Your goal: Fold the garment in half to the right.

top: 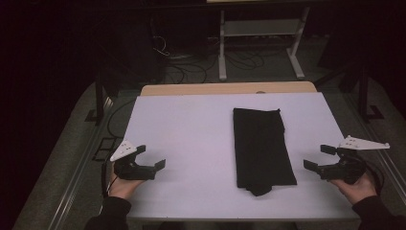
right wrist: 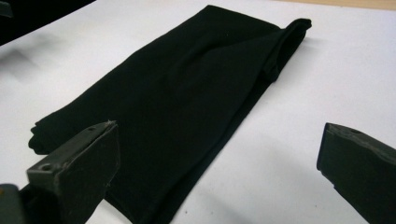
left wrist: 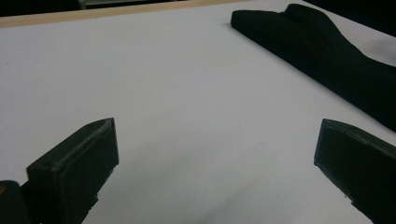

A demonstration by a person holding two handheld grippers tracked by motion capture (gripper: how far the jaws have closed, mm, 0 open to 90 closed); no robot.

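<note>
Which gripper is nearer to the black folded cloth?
The right gripper, apart just beside the black cloth's right edge. The left gripper sits farther off, across bare table on its left.

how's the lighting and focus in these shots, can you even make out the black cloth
High view: dim, with dark surroundings; the cloth reads as a flat black shape on the pale table. Left gripper view: soft focus, the cloth a dark mass with no texture. Right gripper view: sharpest on the cloth, showing its folded edge; the near jaws are slightly blurred.
</note>
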